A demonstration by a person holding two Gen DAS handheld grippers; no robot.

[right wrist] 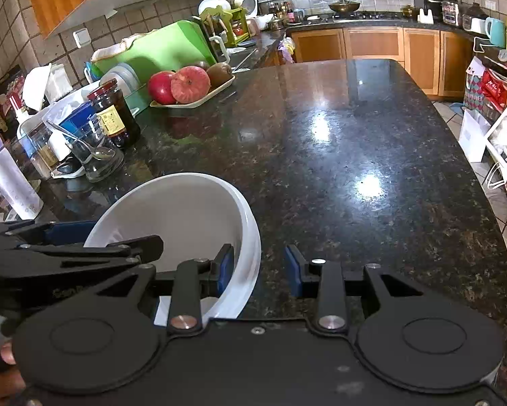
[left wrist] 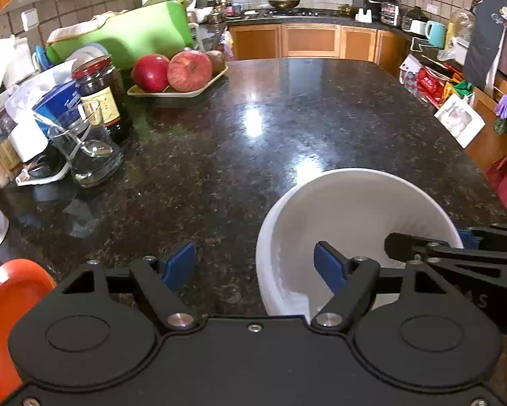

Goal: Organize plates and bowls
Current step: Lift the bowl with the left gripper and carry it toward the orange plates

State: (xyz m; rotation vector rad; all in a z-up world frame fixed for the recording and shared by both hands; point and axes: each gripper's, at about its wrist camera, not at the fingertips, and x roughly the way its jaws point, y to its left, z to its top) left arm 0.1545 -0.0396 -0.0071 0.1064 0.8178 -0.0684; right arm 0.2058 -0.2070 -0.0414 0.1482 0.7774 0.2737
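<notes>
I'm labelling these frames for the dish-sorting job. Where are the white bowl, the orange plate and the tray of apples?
white bowl (left wrist: 354,209): left wrist view, inner wall.
orange plate (left wrist: 3,301): left wrist view, visible face at the left edge.
tray of apples (right wrist: 216,93): right wrist view, front rim.

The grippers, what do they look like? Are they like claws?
A bit like claws. Each gripper, the left gripper and the right gripper, has a flat black body with two round raised discs, thin black link arms joined by shiny silver bolts, and two fingers tipped with blue pads. No cables show. Faint raised lettering marks one black arm, too blurred to read.
</notes>
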